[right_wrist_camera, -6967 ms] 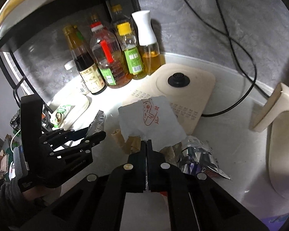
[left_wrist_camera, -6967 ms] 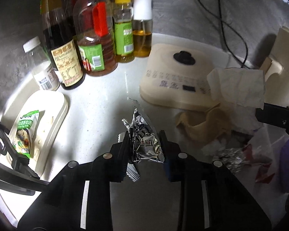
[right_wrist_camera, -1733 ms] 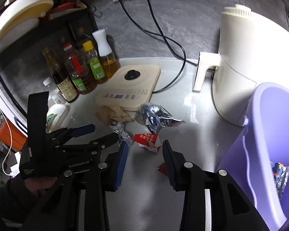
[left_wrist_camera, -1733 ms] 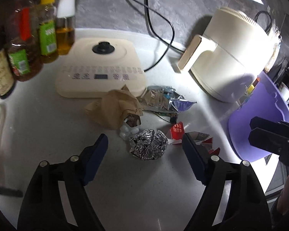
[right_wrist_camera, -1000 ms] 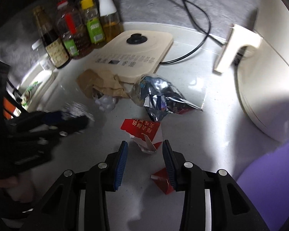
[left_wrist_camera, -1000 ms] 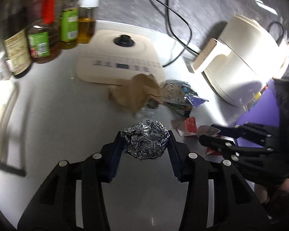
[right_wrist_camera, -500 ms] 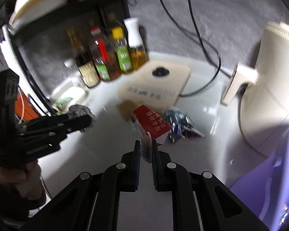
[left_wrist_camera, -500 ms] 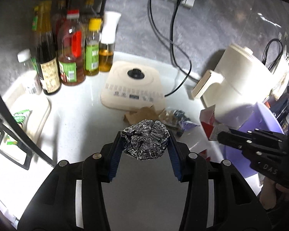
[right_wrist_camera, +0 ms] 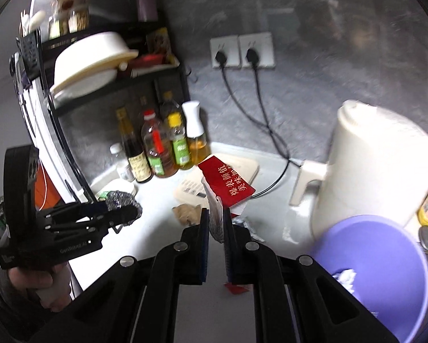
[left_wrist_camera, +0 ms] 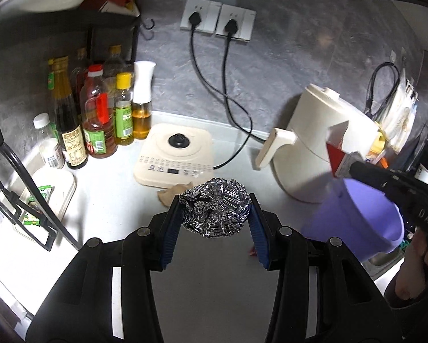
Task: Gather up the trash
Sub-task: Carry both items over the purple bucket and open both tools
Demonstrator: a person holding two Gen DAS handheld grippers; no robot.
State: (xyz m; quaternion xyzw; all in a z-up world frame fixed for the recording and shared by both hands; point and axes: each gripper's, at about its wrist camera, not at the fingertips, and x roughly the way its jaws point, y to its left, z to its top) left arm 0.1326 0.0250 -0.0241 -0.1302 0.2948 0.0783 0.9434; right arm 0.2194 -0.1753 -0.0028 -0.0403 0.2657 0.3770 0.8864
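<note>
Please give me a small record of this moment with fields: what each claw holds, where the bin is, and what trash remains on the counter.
left claw: shut on a crumpled silver foil ball, lifted above the white counter
right claw: shut on a red and white paper carton, lifted
bin: round purple plastic tub at the right, beside the cream air fryer; something white already lies inside
trash on counter: crumpled brown paper, a small red scrap
</note>
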